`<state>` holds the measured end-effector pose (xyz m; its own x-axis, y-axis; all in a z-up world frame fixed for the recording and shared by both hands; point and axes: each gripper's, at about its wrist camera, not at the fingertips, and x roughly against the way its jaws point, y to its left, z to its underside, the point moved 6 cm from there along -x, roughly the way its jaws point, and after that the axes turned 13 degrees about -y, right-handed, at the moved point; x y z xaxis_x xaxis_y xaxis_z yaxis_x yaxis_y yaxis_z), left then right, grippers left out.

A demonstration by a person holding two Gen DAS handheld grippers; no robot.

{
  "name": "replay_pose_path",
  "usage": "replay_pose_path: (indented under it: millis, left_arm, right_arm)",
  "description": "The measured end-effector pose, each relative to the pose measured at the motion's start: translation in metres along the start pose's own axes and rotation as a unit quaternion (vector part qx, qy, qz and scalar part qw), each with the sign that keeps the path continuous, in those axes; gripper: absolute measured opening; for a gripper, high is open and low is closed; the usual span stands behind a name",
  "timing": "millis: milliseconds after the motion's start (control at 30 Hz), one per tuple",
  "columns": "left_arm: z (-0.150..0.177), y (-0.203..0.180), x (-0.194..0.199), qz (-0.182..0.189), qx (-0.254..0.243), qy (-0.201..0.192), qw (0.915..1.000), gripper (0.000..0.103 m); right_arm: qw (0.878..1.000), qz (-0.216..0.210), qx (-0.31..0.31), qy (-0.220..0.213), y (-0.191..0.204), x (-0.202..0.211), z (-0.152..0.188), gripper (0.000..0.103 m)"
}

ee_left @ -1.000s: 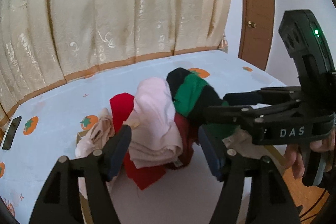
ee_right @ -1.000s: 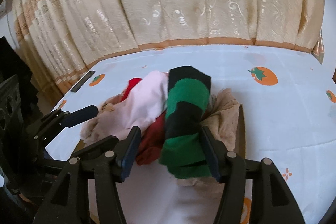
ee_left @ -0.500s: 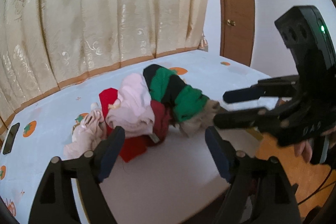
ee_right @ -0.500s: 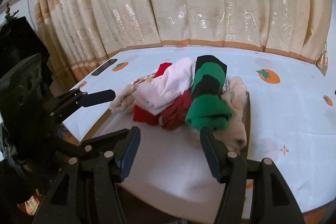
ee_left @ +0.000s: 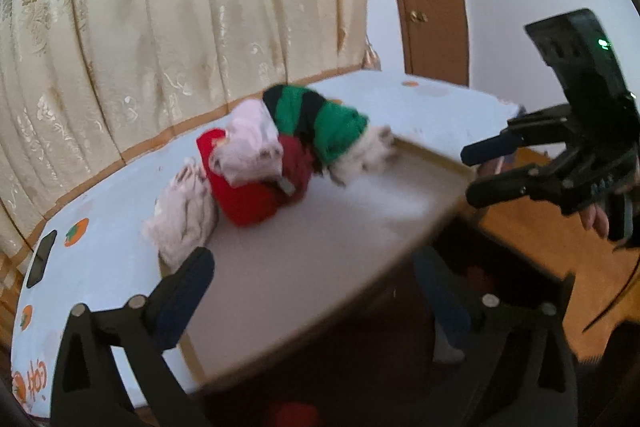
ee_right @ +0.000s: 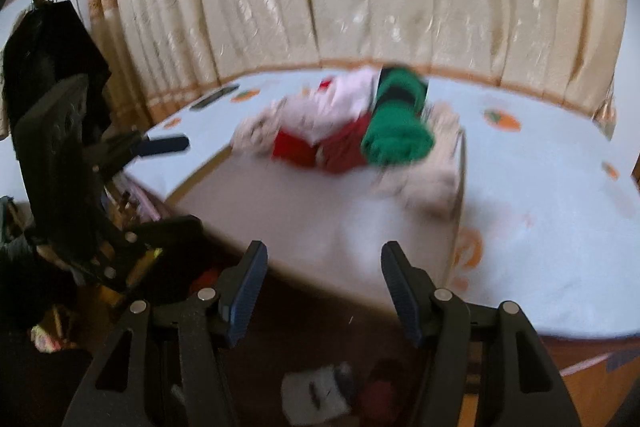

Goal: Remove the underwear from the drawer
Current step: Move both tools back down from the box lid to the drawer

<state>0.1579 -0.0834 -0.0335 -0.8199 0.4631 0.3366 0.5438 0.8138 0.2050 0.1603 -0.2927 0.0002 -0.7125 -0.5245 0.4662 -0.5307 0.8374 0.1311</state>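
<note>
A pile of underwear (ee_left: pixel 280 155) lies on a white wood-framed tray (ee_left: pixel 320 239) on the table: a green-and-black striped piece (ee_left: pixel 324 119), pink, red and beige ones. My left gripper (ee_left: pixel 316 291) hangs in front of the tray's near edge, jaws opening, nothing between them. My right gripper (ee_right: pixel 324 287) is open and empty too, back from the blurred pile (ee_right: pixel 348 123). Each gripper shows in the other's view: the right gripper (ee_left: pixel 500 167) at the right, the left gripper (ee_right: pixel 160 145) at the left. Below the table edge is a dark drawer space (ee_right: pixel 320 355) with a white piece (ee_right: pixel 316 391) and a red piece (ee_right: pixel 384 379).
The table wears a light blue cloth with orange prints (ee_right: pixel 560 227). A dark phone (ee_left: pixel 40 259) lies at its far left. Cream curtains (ee_left: pixel 200 7) hang behind, and a wooden door (ee_left: pixel 432 7) stands at the right. A hand (ee_left: pixel 596 219) holds the right gripper.
Both grippers have pulled back from the pile and sunk, so the table's front edge and the dark space under it now show. The left jaws have spread wider.
</note>
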Motion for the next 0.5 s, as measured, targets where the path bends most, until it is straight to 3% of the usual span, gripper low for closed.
replay_pose_path:
  millis: [167,300,500]
  left_arm:
    - [0.046,0.008,0.015,-0.012,-0.008,0.057,0.9983,0.102]
    - [0.081,0.013,0.023,-0.009,0.003,0.101,0.9948,0.102]
    - [0.128,0.011,0.013,-0.001,0.014,0.181,0.9834,0.102]
  right_arm:
    - [0.999,0.001,0.001,0.037,0.0,-0.007,0.045,0.062]
    - [0.999,-0.001,0.0,0.04,0.003,-0.008,0.066,0.062]
    - [0.997,-0.019,0.03,0.063,0.017,-0.015,0.093,0.062]
